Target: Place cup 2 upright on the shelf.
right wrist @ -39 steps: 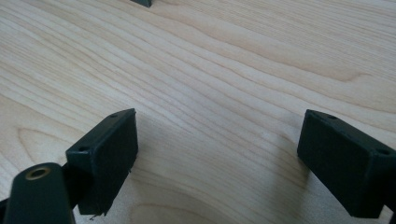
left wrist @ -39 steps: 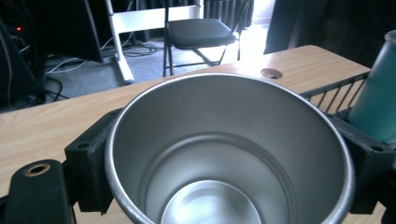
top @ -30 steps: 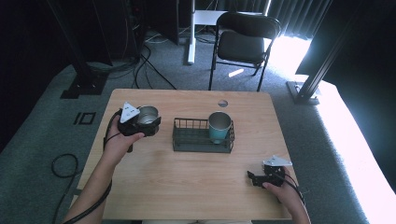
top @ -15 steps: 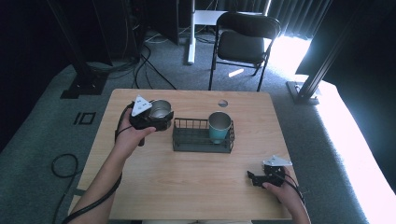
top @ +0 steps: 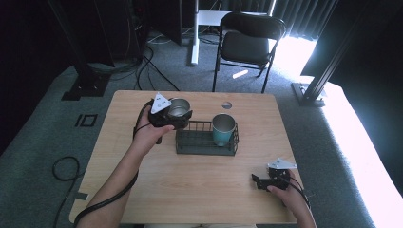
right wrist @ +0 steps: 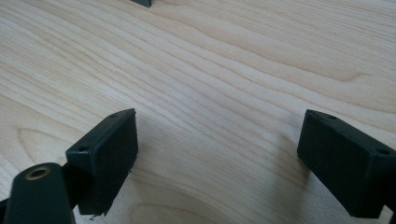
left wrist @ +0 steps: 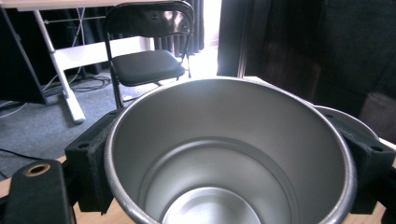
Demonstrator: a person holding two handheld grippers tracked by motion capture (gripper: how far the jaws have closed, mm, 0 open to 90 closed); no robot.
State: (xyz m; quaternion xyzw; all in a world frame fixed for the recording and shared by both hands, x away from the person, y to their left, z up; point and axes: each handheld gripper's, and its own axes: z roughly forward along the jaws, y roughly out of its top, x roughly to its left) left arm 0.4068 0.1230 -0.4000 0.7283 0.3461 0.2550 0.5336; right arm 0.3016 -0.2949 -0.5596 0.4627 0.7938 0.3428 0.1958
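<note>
My left gripper [top: 178,115] has its jaws clamped on either side of an open, empty silver metal cup [top: 178,107], held upright above the light wooden table [top: 199,190], just beside the left end of the black wire basket [top: 205,143]. A teal cup [top: 222,129] stands in that basket. My right gripper [top: 257,182] rests near the table's front right, jaws wide apart.

The bench [top: 190,185] is pale wood with wavy grain. On it, a dark, perhaps black, wire basket [top: 206,138] holds a teal cup [top: 223,129]. Left of the basket, a silver steel cup [left wrist: 224,154] shines grey inside. Both hand-held grippers have black jaws.
</note>
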